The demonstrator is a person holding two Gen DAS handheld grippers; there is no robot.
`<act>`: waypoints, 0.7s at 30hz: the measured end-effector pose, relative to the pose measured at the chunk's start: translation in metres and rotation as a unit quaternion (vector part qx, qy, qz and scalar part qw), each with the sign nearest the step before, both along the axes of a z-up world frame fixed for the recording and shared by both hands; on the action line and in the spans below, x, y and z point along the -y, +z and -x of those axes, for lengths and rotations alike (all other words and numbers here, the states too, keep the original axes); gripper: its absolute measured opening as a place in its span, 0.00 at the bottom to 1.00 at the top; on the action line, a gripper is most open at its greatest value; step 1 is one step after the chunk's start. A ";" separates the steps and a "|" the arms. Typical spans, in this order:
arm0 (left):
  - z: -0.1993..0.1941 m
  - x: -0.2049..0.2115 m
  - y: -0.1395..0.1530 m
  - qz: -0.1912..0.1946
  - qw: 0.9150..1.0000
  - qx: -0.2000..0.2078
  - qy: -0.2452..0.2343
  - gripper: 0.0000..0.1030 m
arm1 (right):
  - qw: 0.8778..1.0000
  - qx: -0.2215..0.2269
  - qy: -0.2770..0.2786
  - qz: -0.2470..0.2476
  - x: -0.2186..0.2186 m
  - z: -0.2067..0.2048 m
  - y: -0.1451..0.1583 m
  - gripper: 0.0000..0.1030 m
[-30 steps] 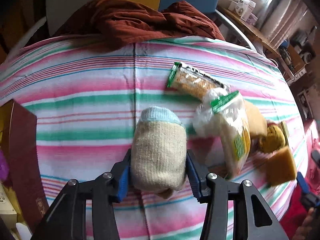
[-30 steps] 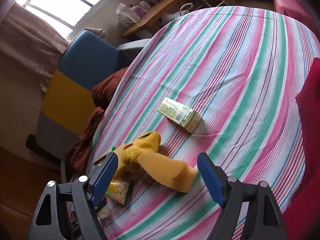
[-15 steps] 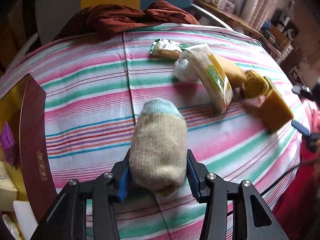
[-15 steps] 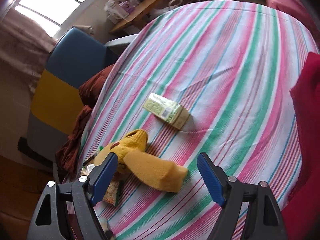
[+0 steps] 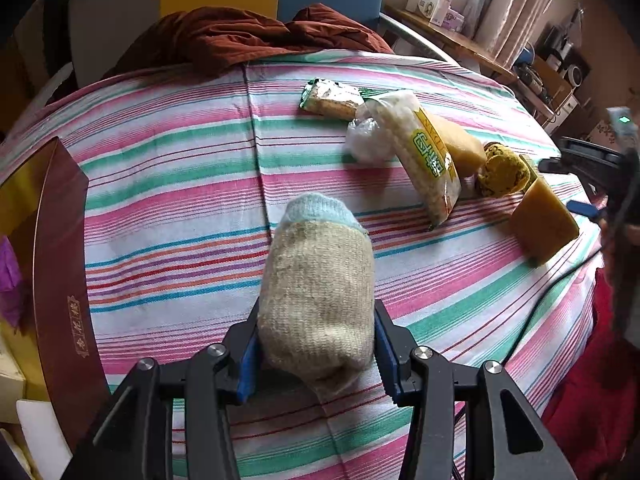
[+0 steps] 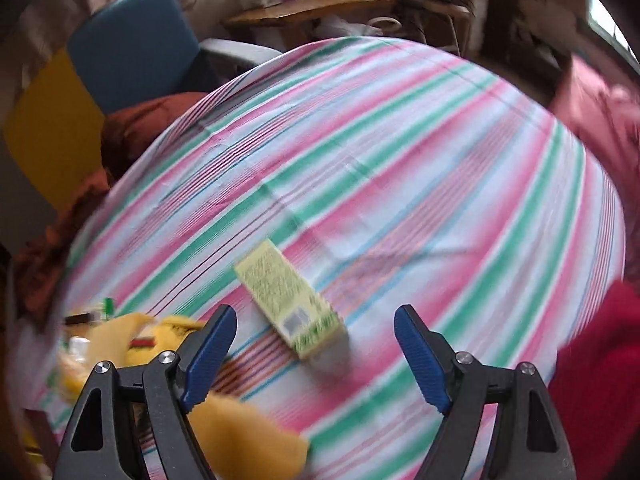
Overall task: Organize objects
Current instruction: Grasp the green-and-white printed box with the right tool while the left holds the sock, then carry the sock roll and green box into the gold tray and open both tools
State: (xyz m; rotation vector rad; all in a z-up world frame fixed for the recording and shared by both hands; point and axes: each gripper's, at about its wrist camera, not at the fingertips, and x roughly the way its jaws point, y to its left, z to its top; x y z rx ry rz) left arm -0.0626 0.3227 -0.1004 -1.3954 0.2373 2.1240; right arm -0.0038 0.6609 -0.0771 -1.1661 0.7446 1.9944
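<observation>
The rolled beige sock (image 5: pixel 316 300) with its pale blue cuff is clamped between the blue pads of the left gripper (image 5: pixel 316 354), held just above the striped tablecloth (image 5: pixel 172 184). The dark red box (image 5: pixel 60 264) stands open at the table's left edge and looks the likely place for it. To do this step well, I would carry the sock level across to the box, keep the squeeze firm since knit cloth gives and can slip, and release only once it is over the opening. Inside the box only a yellow lining, something purple and pale shapes show; what they are I cannot tell. Further right lie a green-ended snack packet (image 5: pixel 332 98), a yellow-labelled bag of white grains (image 5: pixel 420 152) and a folded yellow sock (image 5: pixel 544 220), touching or just beside one another. The right gripper (image 6: pixel 316 340) hangs with its jaws wide apart and nothing between them, above a small green carton (image 6: pixel 288 298); that view is blurred.
</observation>
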 end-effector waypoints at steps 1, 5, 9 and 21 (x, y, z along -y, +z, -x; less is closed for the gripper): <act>0.000 0.000 0.000 -0.001 1.000 -0.001 0.000 0.47 | 1.000 0.006 0.006 -0.005 -0.001 0.004 -0.002 0.80; -0.004 0.003 0.001 -0.004 1.000 -0.006 0.000 0.47 | 0.999 0.035 0.029 0.001 -0.008 0.021 -0.018 0.72; -0.004 0.001 0.000 -0.003 1.000 -0.011 0.002 0.47 | 0.996 0.071 0.046 -0.014 -0.003 0.026 -0.025 0.32; -0.008 0.033 0.040 -0.059 0.998 -0.021 0.016 0.45 | 0.997 -0.066 0.023 -0.009 -0.004 0.005 0.012 0.29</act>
